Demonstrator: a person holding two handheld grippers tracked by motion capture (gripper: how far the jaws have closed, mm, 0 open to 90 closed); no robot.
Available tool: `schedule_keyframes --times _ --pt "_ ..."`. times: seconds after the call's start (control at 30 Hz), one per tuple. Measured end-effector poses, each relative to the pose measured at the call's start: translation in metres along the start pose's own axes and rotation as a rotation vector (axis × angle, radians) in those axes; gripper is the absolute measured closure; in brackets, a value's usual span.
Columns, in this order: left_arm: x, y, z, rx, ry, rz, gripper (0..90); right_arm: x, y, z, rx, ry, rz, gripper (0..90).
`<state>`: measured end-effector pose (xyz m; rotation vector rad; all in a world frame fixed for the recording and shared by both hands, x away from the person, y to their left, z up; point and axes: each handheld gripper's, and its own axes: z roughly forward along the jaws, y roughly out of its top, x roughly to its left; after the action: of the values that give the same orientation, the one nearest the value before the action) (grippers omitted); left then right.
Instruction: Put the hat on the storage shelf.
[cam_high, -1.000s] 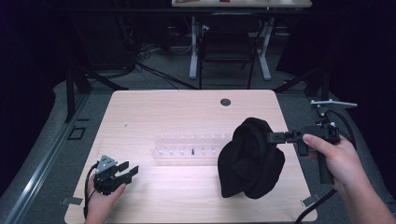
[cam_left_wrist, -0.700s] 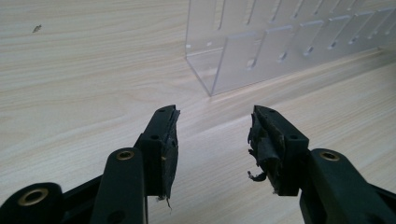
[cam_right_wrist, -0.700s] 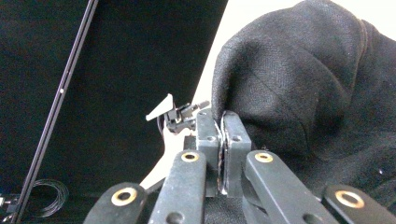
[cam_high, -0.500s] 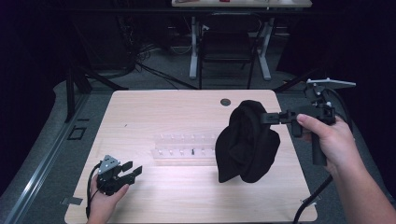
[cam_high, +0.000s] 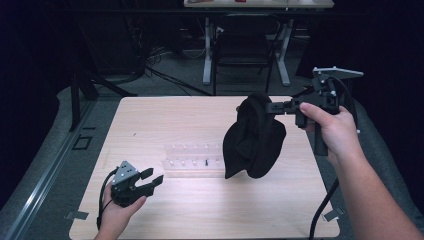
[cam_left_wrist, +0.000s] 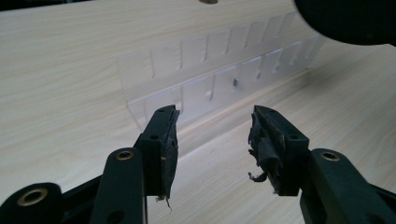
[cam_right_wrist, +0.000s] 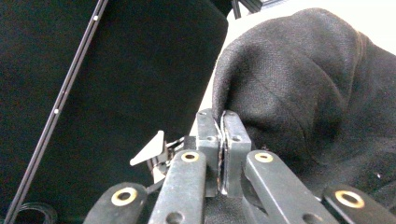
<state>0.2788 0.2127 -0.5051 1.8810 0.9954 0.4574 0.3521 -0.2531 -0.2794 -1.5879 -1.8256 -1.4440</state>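
Observation:
A black cloth (cam_high: 254, 142) hangs in the air over the right half of the table, its lower end just above the wood. My right gripper (cam_high: 272, 107) is shut on the cloth's upper edge; in the right gripper view the jaws pinch the fabric (cam_right_wrist: 299, 88) at the gripper (cam_right_wrist: 222, 126). A clear plastic rack (cam_high: 192, 159) with several slots lies at mid-table, partly behind the cloth. My left gripper (cam_high: 151, 180) hovers near the front left, open and holding nothing; the left gripper view shows it (cam_left_wrist: 212, 135) facing the rack (cam_left_wrist: 210, 79).
The light wooden table (cam_high: 165, 117) has a small dark round mark (cam_high: 239, 108) near its far edge. Behind the table stand a chair and desk legs (cam_high: 245, 47) on grey floor. Cables trail from both grippers.
My right gripper has lifted the black cloth up and farther back, so it hangs free. My left gripper has shifted slightly up and to the right, still open.

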Motion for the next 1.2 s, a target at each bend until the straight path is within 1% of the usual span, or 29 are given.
schedule_keyframes --times 0.03,0.07,0.13,0.2,0.27,0.3,0.33,0.63,0.83,0.9,0.93,1.0,1.03,1.1,1.13,1.2 --pt "0.0 0.0 0.0 0.0 0.0 0.0 51.4 0.0 0.0 0.0 0.0 0.0 0.0 88.5" --pt "-0.003 0.004 0.002 -0.004 -0.009 0.007 51.9 -0.001 0.004 0.005 -0.007 -0.007 0.002 88.5" --pt "-0.007 0.01 0.005 -0.005 -0.019 0.022 51.9 -0.002 0.006 0.007 -0.006 -0.011 -0.001 88.5" --pt "-0.011 0.016 0.01 -0.014 -0.024 0.038 52.2 -0.004 0.01 0.012 -0.012 -0.02 0.001 88.5" --pt "-0.015 0.02 0.013 -0.015 -0.038 0.044 52.9 -0.007 0.013 0.016 -0.013 -0.022 0.01 88.5" --pt "-0.017 0.021 0.015 -0.017 -0.04 0.054 53.4 -0.009 0.015 0.018 -0.02 -0.021 0.016 88.4" --pt "-0.018 0.022 0.017 -0.016 -0.043 0.059 53.7 -0.01 0.016 0.02 -0.022 -0.02 0.014 88.4" --pt "-0.029 0.03 0.029 -0.016 -0.071 0.074 54.3 -0.017 0.025 0.032 -0.037 -0.038 0.02 88.5" --pt "-0.031 0.031 0.034 -0.002 -0.071 0.088 54.3 -0.024 0.028 0.038 -0.032 -0.036 0.04 88.4" --pt "-0.031 0.031 0.035 -0.005 -0.07 0.084 54.3 -0.025 0.029 0.041 -0.035 -0.042 0.039 88.4" --pt "-0.031 0.031 0.035 -0.008 -0.072 0.083 54.3 -0.026 0.029 0.042 -0.031 -0.035 0.042 88.4" --pt "-0.031 0.032 0.036 -0.01 -0.074 0.082 54.4 -0.026 0.03 0.044 -0.039 -0.038 0.043 88.4" --pt "-0.032 0.033 0.036 -0.001 -0.075 0.084 54.4 -0.026 0.03 0.045 -0.035 -0.04 0.04 88.5" --pt "-0.033 0.033 0.037 -0.013 -0.08 0.081 54.5 -0.026 0.03 0.047 -0.03 -0.044 0.041 88.4" --pt "-0.034 0.034 0.037 -0.01 -0.083 0.086 54.5 -0.026 0.03 0.049 -0.031 -0.053 0.038 88.4" --pt "-0.035 0.036 0.037 -0.009 -0.09 0.094 54.7 -0.026 0.03 0.052 -0.026 -0.051 0.037 88.4"
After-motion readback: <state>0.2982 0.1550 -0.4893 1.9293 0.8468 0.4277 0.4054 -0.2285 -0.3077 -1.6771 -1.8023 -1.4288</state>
